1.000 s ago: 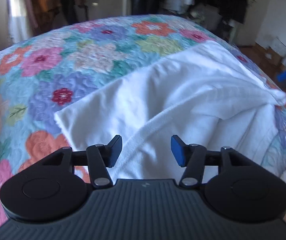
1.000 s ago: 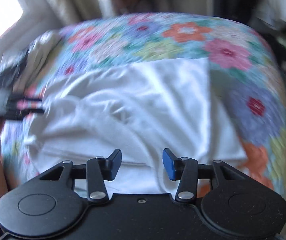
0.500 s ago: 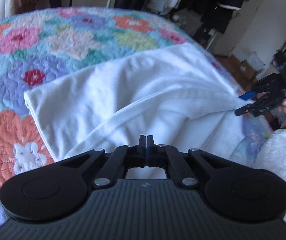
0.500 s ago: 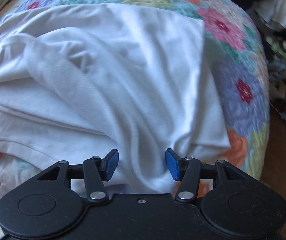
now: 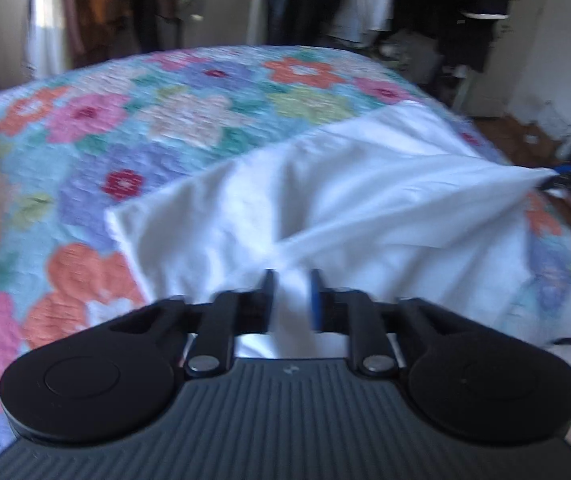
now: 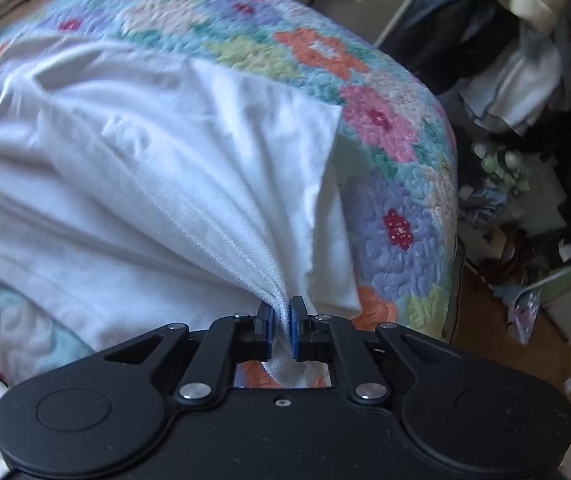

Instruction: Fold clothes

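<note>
Clamped now on the white garment (image 6: 173,168) where open a second ago — right gripper (image 6: 281,326) pinching its bunched hem at six o'clock, left gripper (image 5: 290,300) closed around a fold — cloth lifting taut off the floral quilt (image 5: 133,128), ready for folding.

Both views lit by soft daylight; white garment (image 5: 365,200) nearly blown out. Left view smeared w/ motion blur, right sharper. Fisheye bending seen at edges, bkgd dim.

One white garment (image 5: 365,208), one floral quilt (image 5: 165,120), two grippers: left (image 5: 290,300), right (image 6: 281,326).
</note>
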`<action>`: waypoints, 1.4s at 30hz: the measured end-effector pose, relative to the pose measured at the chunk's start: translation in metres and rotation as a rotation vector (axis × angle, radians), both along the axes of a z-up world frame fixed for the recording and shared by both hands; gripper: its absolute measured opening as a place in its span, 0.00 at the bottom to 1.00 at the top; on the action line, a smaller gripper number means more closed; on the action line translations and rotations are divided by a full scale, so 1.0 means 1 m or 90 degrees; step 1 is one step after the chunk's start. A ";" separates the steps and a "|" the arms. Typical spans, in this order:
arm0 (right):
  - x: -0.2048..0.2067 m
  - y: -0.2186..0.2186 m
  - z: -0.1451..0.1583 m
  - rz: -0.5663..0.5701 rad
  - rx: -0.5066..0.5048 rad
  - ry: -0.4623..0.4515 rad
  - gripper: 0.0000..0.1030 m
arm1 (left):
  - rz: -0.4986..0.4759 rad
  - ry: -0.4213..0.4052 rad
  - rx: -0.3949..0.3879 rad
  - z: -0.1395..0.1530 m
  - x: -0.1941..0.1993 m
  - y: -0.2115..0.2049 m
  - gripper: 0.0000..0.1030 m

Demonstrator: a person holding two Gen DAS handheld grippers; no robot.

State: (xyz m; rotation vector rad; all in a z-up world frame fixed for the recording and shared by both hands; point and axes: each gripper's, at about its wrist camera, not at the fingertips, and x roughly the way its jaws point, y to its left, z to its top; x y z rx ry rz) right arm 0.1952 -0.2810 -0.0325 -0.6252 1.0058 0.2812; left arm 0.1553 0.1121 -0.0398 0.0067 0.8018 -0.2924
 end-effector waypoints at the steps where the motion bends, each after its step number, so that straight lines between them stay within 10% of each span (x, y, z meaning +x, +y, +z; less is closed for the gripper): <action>1: 0.001 0.002 -0.009 -0.002 -0.015 0.017 0.10 | 0.012 0.002 -0.009 -0.002 0.002 0.004 0.48; 7: -0.007 0.023 -0.041 0.024 -0.211 0.012 0.45 | 0.010 0.032 -0.068 -0.010 0.010 0.011 0.53; 16: -0.024 0.051 0.026 0.062 0.093 -0.007 0.49 | -0.021 0.034 -0.063 -0.026 0.020 -0.013 0.79; 20: -0.022 0.090 0.028 0.097 0.202 -0.004 0.49 | -0.024 0.055 -0.023 -0.022 0.017 -0.015 0.37; 30: 0.026 0.192 -0.032 0.115 0.231 0.021 0.45 | 0.058 0.142 -0.106 -0.023 0.001 0.021 0.37; 34: 0.018 0.185 -0.039 0.115 0.287 0.029 0.11 | 0.062 0.139 -0.132 -0.021 -0.004 0.029 0.40; 42: -0.019 0.148 -0.021 0.104 0.392 0.173 0.11 | 0.147 0.107 -0.210 -0.009 -0.002 0.052 0.48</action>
